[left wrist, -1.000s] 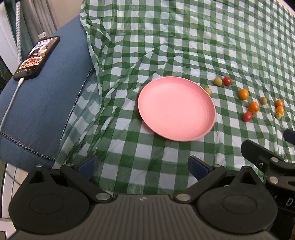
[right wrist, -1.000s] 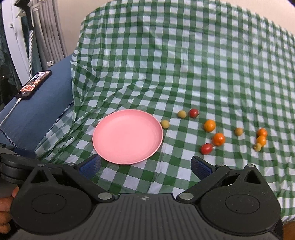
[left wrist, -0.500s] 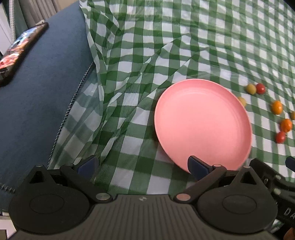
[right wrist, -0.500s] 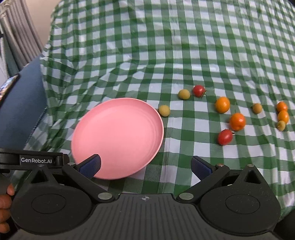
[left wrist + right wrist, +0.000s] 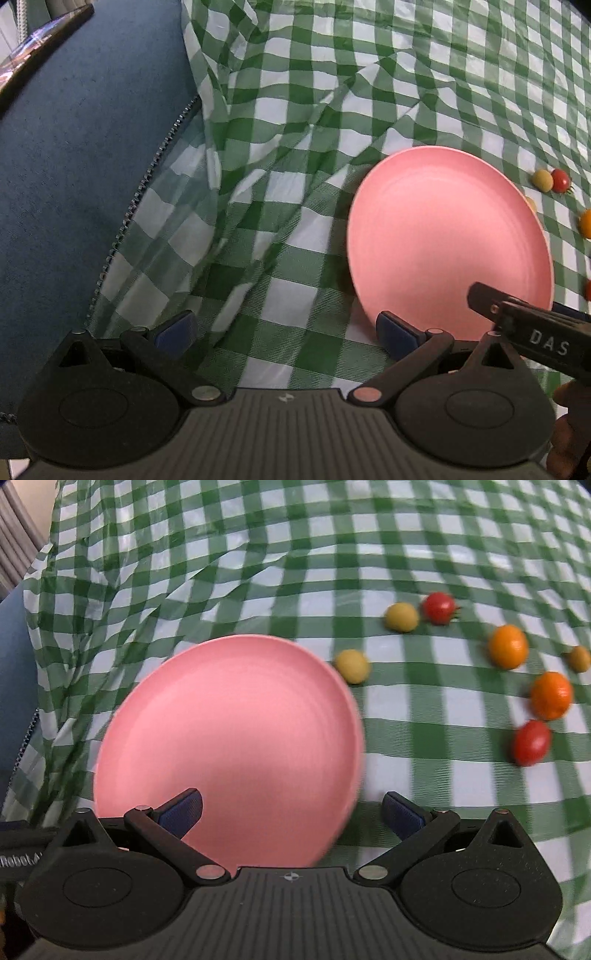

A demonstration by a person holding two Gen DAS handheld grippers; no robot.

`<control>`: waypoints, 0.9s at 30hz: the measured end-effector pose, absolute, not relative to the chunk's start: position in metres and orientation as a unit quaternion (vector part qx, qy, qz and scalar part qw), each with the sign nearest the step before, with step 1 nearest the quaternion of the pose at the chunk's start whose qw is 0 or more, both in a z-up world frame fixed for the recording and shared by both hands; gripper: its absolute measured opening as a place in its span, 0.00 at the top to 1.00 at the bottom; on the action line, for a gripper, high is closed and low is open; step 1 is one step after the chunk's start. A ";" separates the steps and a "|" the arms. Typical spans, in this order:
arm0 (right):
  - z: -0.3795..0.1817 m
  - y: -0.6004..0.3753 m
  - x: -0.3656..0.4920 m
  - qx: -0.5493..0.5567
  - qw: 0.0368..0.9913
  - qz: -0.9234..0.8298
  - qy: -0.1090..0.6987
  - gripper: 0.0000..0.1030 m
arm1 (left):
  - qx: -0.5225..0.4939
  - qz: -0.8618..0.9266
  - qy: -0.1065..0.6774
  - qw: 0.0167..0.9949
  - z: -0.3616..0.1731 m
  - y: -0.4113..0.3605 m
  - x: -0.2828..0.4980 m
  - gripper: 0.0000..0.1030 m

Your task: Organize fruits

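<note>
A bare pink plate (image 5: 229, 734) (image 5: 447, 236) lies on the green checked cloth. Right of it are small fruits: a yellow-green one (image 5: 352, 665) touching the plate's rim, another (image 5: 401, 617) beside a red tomato (image 5: 439, 607), two orange ones (image 5: 508, 647) (image 5: 551, 695), a second red tomato (image 5: 532, 742) and a brownish one (image 5: 579, 658). My right gripper (image 5: 291, 810) is open, its left finger over the plate's near edge. My left gripper (image 5: 284, 332) is open over the cloth left of the plate, its right fingertip (image 5: 395, 330) at the plate's near rim. Neither holds anything.
A blue cushion (image 5: 81, 177) fills the left side, with a phone (image 5: 40, 40) on its far corner. The cloth (image 5: 280, 155) is wrinkled and folded between cushion and plate. The right gripper's body (image 5: 535, 332) and a hand (image 5: 569, 435) show at the left view's right edge.
Both grippers have moved forward and down toward the plate, which now looks much larger. The fruits and plate have not shifted. Both grippers stay open.
</note>
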State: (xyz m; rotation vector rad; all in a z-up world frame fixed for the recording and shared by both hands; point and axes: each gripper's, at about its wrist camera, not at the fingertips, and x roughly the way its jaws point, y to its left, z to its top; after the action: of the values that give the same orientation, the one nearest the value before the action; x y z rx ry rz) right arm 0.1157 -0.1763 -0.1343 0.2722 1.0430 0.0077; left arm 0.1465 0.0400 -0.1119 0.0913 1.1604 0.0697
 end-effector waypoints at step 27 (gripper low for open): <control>0.005 -0.205 -0.021 0.025 0.949 -0.014 0.314 0.01 | 0.023 -0.020 0.504 0.863 -0.020 0.021 0.051 0.00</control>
State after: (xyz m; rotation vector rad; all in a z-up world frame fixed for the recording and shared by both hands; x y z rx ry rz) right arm -0.0213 -0.2054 0.0047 0.0510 0.6396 -0.0282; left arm 0.0509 0.0207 -0.0202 0.0476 1.0564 -0.0415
